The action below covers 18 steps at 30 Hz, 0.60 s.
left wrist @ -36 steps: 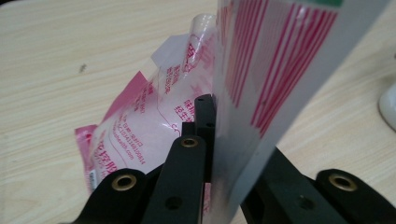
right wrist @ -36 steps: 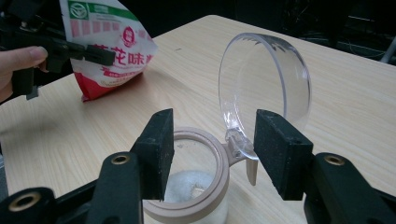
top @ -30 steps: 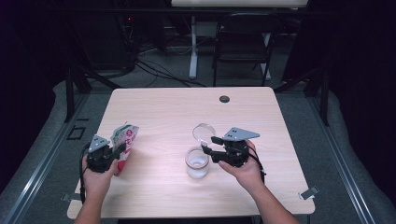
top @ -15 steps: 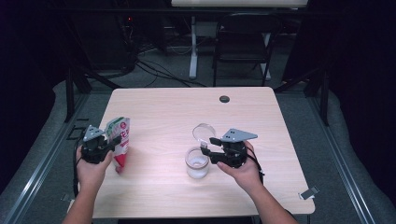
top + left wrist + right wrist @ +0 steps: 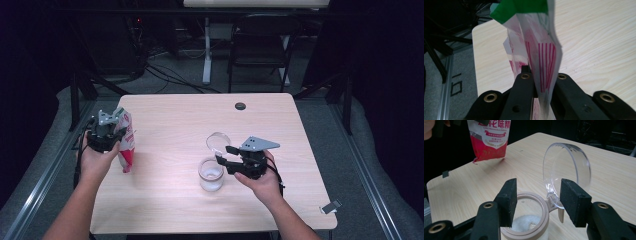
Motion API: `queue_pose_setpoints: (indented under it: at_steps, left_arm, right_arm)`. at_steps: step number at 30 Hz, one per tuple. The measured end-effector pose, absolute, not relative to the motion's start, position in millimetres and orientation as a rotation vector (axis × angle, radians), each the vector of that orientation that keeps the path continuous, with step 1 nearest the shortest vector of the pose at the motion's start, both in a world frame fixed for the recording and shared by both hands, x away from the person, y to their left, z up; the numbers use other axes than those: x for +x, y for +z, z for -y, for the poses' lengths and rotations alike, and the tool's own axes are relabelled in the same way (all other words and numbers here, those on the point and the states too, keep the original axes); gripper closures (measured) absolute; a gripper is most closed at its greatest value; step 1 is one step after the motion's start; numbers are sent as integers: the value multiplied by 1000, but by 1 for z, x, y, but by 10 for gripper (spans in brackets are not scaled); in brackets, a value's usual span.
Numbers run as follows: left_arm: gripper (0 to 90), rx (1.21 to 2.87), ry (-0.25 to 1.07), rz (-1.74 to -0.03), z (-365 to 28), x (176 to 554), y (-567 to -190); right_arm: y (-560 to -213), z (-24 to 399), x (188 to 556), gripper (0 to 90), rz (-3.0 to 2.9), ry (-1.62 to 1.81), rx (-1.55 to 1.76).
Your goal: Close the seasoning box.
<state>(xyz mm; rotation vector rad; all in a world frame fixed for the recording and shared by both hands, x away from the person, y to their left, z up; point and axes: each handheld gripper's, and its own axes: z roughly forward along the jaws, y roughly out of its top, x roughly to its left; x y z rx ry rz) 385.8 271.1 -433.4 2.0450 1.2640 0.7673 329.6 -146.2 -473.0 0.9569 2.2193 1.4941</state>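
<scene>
Left gripper view: jaws clamped on seasoning packet (image 5: 541, 52). Right gripper (image 5: 536, 200) jaws apart, astride open jar (image 5: 526, 220) rim. Best kept upright until over jar.

Free room and obstacles. The table (image 5: 175, 200) lies bare between the raised bag (image 5: 125, 142) at its left edge and the jar (image 5: 210, 174) right of centre. The jar's clear lid (image 5: 218, 141) stands open and upright behind its mouth, blocking approach from the far side. The far half carries 1 small dark disc (image 5: 240, 106).
</scene>
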Motion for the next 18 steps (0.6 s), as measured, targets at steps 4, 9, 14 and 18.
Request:
queue_pose_setpoints:
  at_steps: [4,9,14,18]
  left_arm:
    - [900,2031,743,-1221,-261,386,-423]
    - [900,2031,673,-1140,-242,382,-412]
    - [900,2045,602,-1057,-220,379,-411]
    - [900,2080,565,-988,-200,374,-413]
  right_arm:
    - [-473,147,330,476,-2208,1502,964]
    - [-472,148,330,475,-2204,1505,964]
    - [-472,149,331,475,-2196,1509,972]
    - [-472,149,331,475,-2194,1509,971]
